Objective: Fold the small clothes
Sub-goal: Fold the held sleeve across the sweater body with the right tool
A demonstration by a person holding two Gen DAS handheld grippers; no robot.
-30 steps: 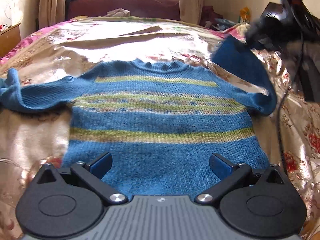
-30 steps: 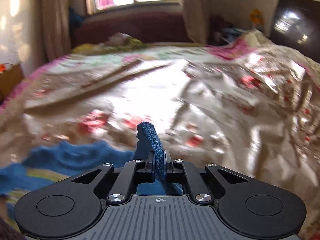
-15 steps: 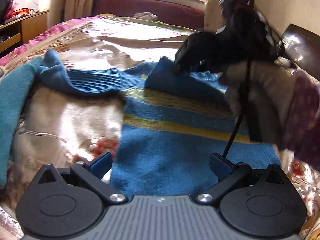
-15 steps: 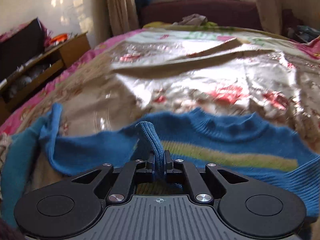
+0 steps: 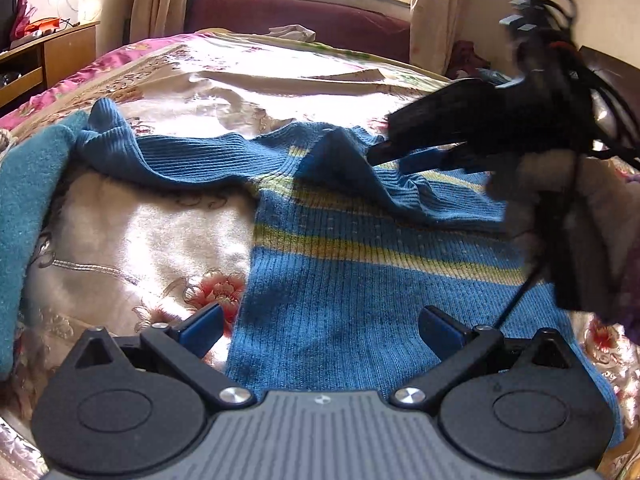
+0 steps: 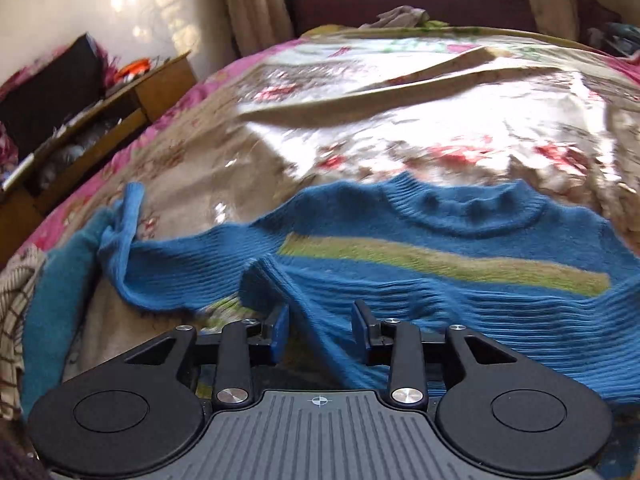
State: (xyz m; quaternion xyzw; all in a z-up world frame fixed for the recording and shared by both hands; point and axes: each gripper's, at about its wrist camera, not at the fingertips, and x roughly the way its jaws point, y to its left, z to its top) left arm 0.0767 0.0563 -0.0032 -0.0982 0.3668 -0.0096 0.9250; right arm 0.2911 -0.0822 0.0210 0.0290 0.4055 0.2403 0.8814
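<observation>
Trouble could start with the sleeve [image 6: 320, 320] that now lies across the front of the sweater [image 5: 360, 280]. The right gripper [image 6: 320, 330] is opening, and the sleeve sits between its fingers [image 6: 278, 330] but they do not press it now. If the knit snags on a finger when that hand pulls away, the sleeve would drag along and the fold would come undone. The cuff [image 5: 336, 148] stands up in a little peak, so it might flop the wrong way.

The sweater lies flat on the bed [image 5: 160, 248], chest up, with its other sleeve [image 5: 168, 160] stretched out to the side toward a teal cloth [image 5: 24, 220]. That sleeve is not folded yet.

The left gripper [image 5: 320, 330] hangs low over the hem, fingers wide apart and holding nothing. If it bumps the hem, the body could bunch up. The bed cover looks shiny and smooth, so the sweater may slide when tugged.
</observation>
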